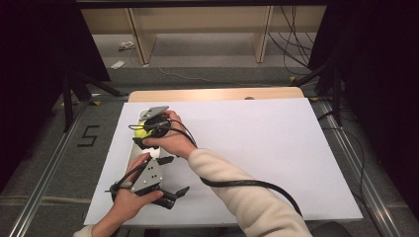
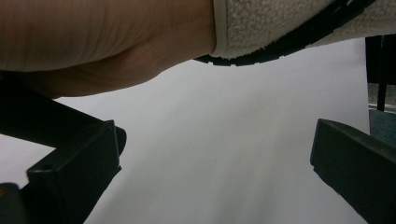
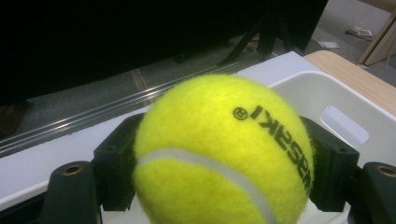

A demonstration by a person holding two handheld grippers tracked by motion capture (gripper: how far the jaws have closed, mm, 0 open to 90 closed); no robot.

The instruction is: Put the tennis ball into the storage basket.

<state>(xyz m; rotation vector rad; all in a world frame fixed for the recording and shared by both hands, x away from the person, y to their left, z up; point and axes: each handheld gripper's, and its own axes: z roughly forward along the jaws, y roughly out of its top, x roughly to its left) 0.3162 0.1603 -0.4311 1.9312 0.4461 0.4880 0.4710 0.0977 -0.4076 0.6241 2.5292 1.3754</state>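
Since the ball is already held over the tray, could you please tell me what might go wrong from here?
1. The right gripper pinches the tennis ball only at its round sides, so it may slip or pop out.
2. The ball hangs close to the rim of the white tray; released there, it might bounce off the rim and roll across the table.
3. The right forearm crosses just above the open left gripper, so the two might bump.

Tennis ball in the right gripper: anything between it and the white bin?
Nothing visible. The right gripper is shut on the tennis ball over the white bin; what shows of the bin's inside looks empty. The left gripper sits apart.
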